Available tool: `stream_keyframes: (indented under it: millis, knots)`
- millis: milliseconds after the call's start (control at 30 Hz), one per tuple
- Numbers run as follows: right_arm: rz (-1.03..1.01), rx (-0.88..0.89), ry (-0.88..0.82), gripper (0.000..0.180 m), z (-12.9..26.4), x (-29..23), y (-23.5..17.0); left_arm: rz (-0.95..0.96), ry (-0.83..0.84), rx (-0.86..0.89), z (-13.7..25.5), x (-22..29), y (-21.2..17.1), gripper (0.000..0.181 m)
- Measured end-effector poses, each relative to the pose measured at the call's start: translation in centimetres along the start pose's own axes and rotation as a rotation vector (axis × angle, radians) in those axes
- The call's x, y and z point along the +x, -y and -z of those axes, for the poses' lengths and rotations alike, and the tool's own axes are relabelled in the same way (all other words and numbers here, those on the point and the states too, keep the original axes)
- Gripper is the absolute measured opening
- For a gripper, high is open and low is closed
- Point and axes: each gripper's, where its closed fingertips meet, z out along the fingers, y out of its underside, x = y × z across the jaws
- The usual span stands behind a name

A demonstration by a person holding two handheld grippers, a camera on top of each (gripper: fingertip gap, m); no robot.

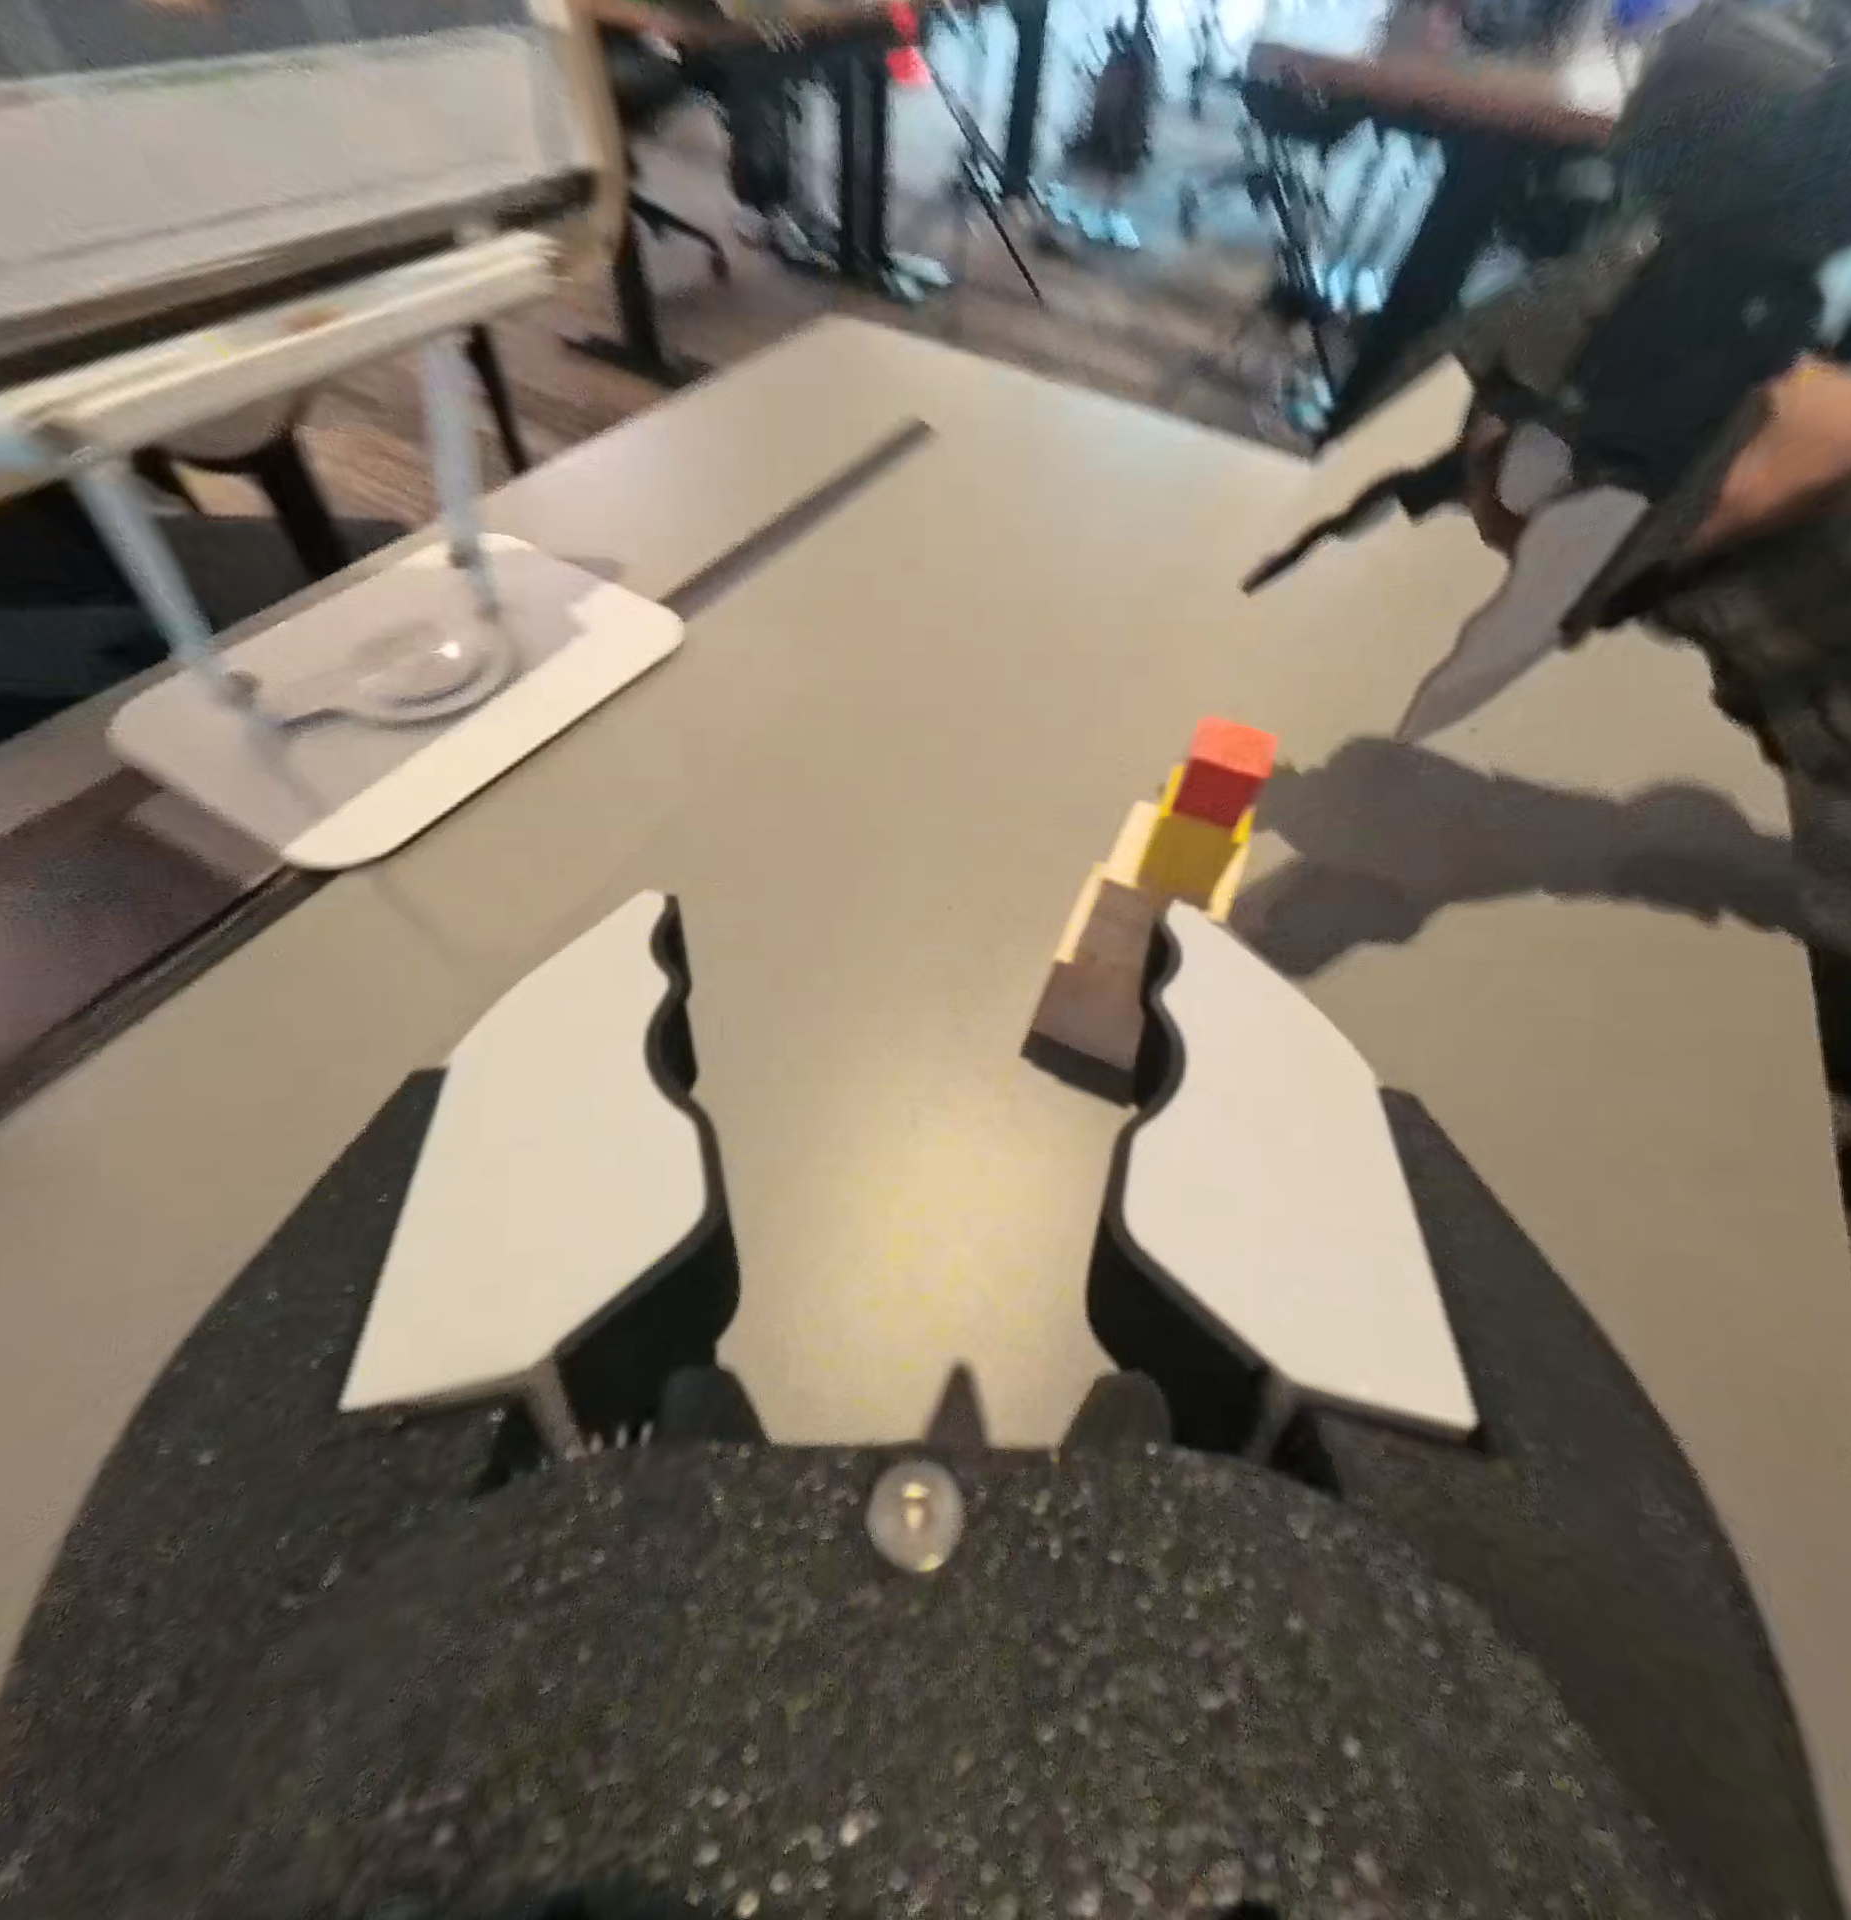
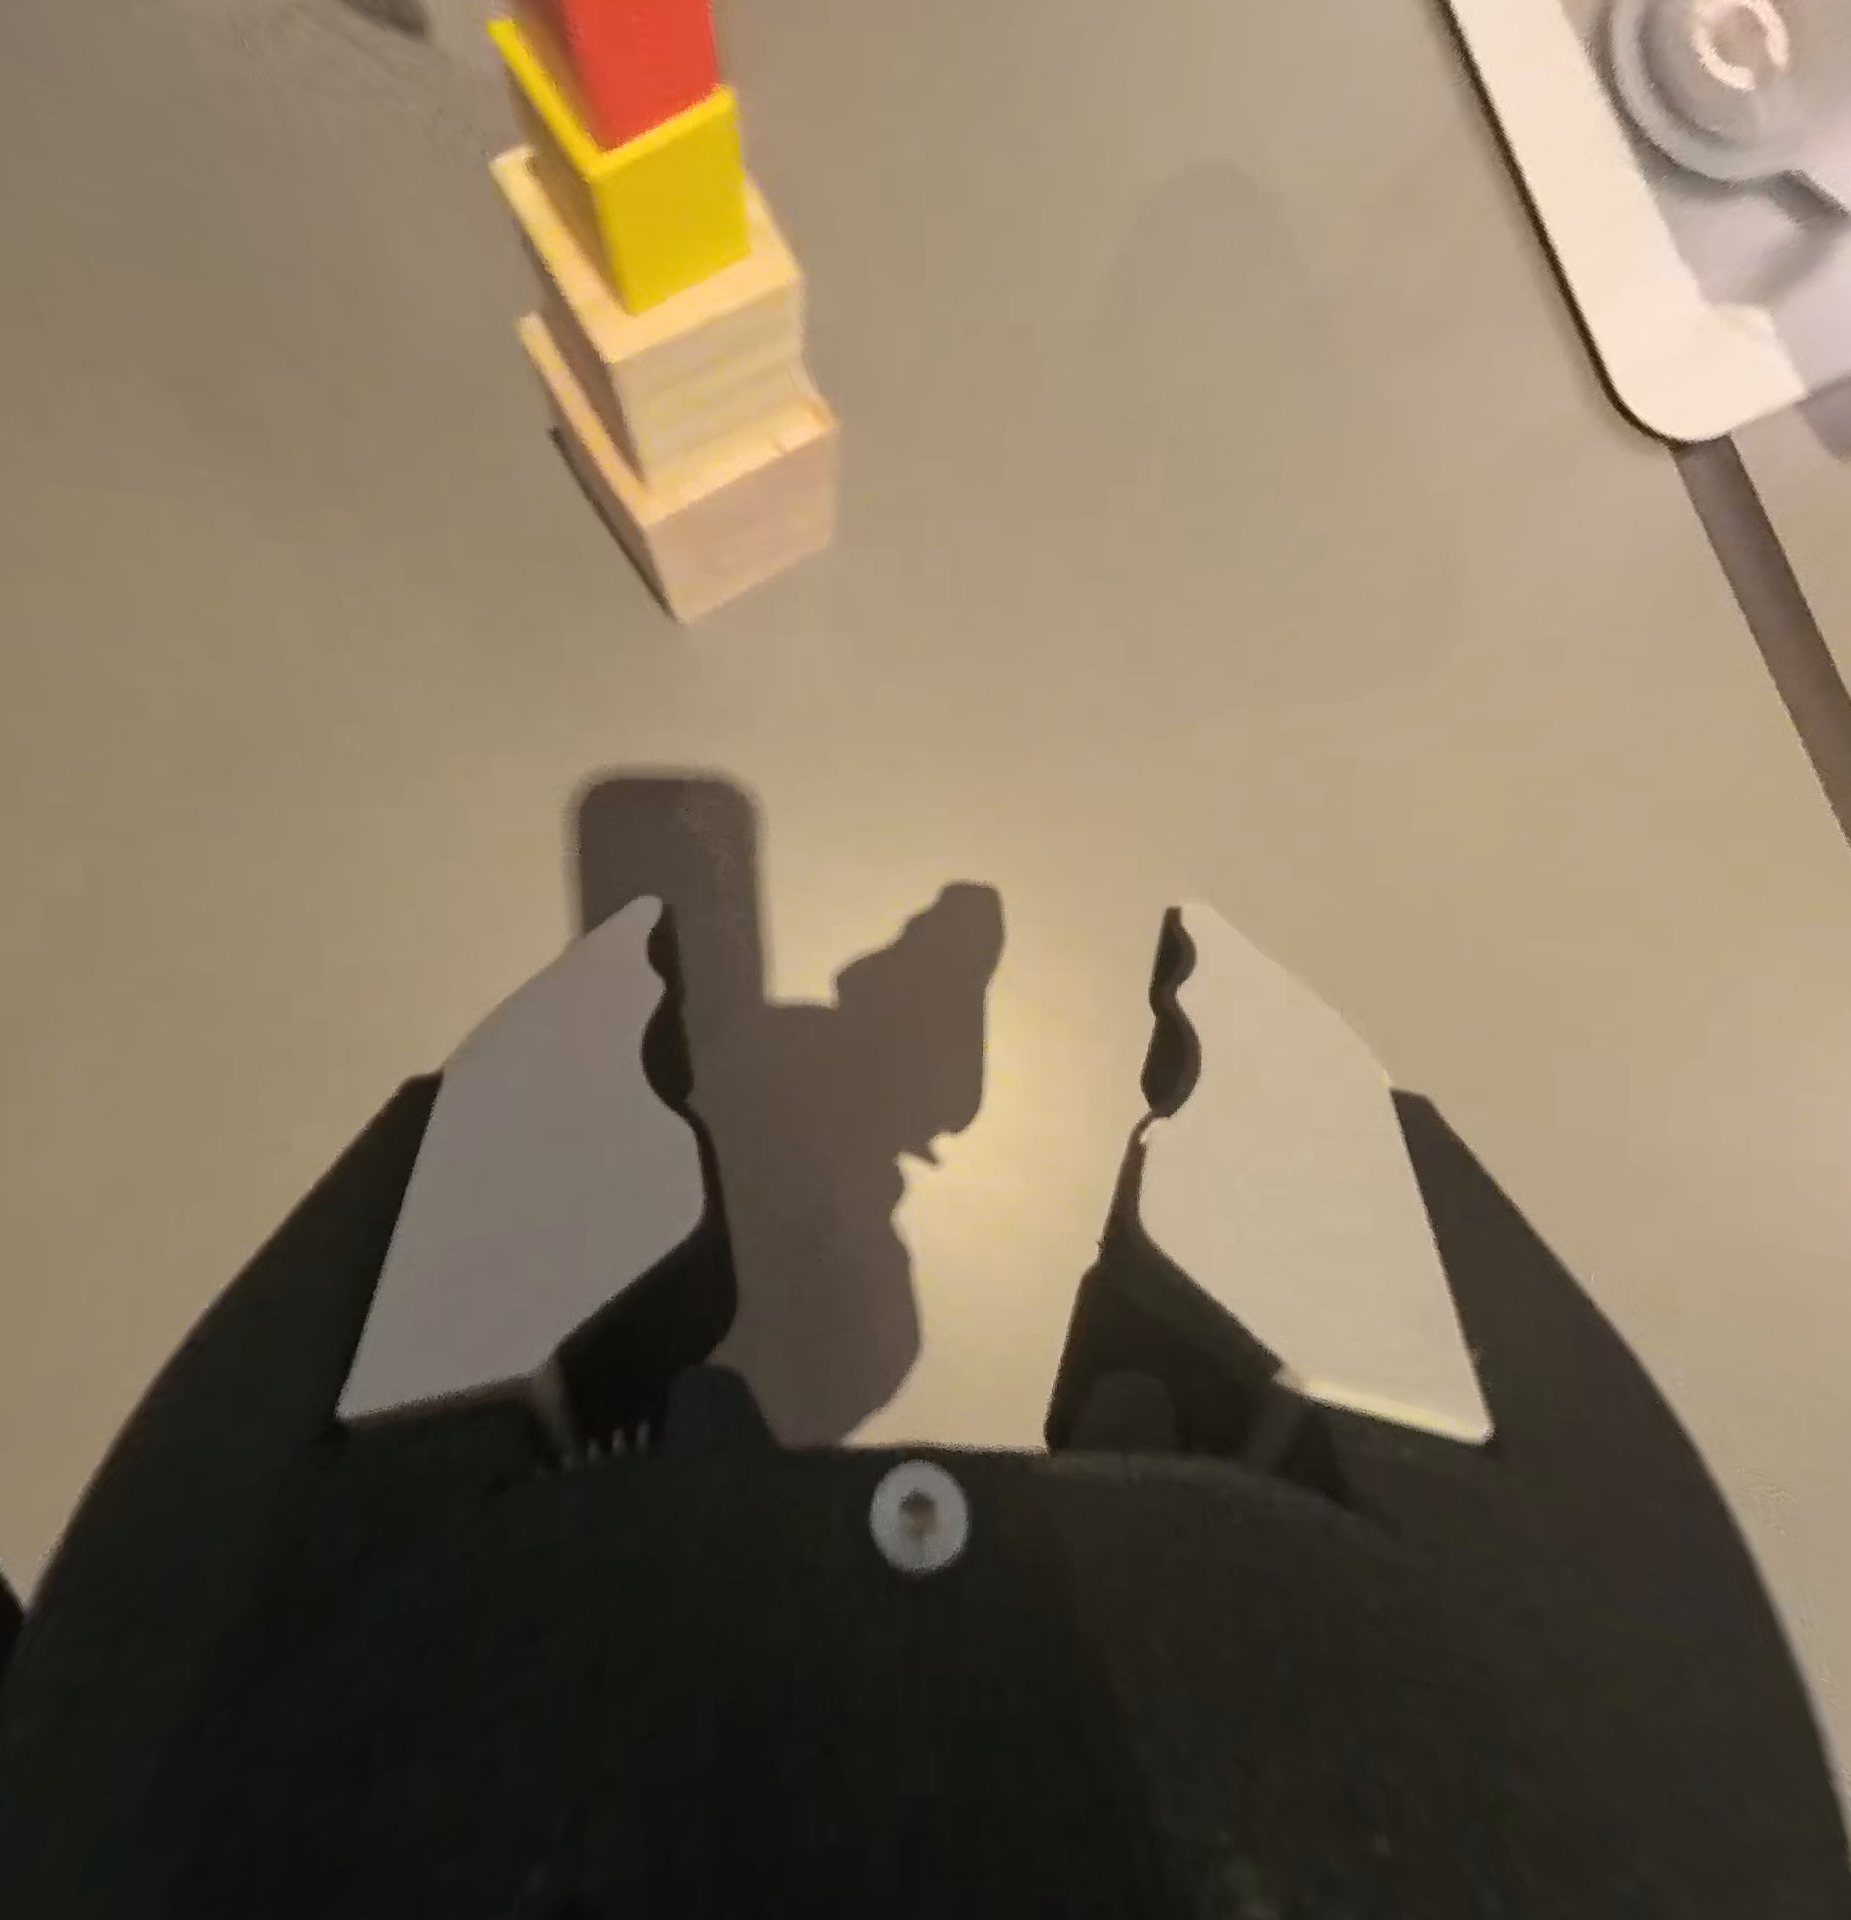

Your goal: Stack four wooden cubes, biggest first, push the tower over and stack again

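A tower of four cubes stands on the grey table [image 1: 848, 727]. From the bottom it has a large plain wood cube [image 1: 1092, 1003], a smaller plain cube [image 1: 1120, 847], a yellow cube [image 1: 1191, 850] and a red cube [image 1: 1227, 774] on top. My left gripper [image 1: 916, 920] is open and empty, and its right fingertip [image 1: 1186, 966] is beside the tower's base. In the right wrist view the tower is seen from above at the upper left: bottom cube [image 2: 739, 520], yellow cube [image 2: 677, 203], red cube [image 2: 640, 62]. My right gripper [image 2: 916, 914] is open and empty, well short of the tower. It also shows in the left wrist view [image 1: 1420, 592].
A white base plate [image 1: 401, 717] with metal legs and a clear dome stands at the table's left; it also shows in the right wrist view [image 2: 1586, 270]. A dark groove [image 1: 796, 520] runs along the table. A person's arm [image 1: 1783, 457] is at the right. Other tables and chairs stand beyond. Tip to tip, the grippers are about 25 cm apart.
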Motion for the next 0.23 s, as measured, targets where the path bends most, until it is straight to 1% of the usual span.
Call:
stream_keyframes:
  millis: [67, 100, 133, 167, 233]
  knots:
    - [-0.064, 0.009, -0.039, 0.081, -0.1, 0.7, 0.4, 0.095, 0.066, 0.088, 1.6, -2.2, -1.8, 0.083]
    - [-0.098, 0.013, -0.053, 0.074, -0.2, 1.0, 0.6, 0.132, 0.097, 0.118, 2.3, -3.2, -2.8, 0.082]
    - [-0.135, 0.012, -0.055, 0.051, -0.2, 1.0, 0.9, 0.157, 0.126, 0.143, 2.8, -4.1, -3.7, 0.082]
    - [-0.184, 0.009, -0.03, 0.0, -0.2, 0.7, 1.0, 0.169, 0.159, 0.165, 3.4, -4.8, -4.4, 0.08]
    - [-0.373, 0.01, 0.004, 0.0, -0.5, 0.6, 1.6, 0.17, 0.237, 0.196, 4.3, -6.2, -5.6, 0.078]
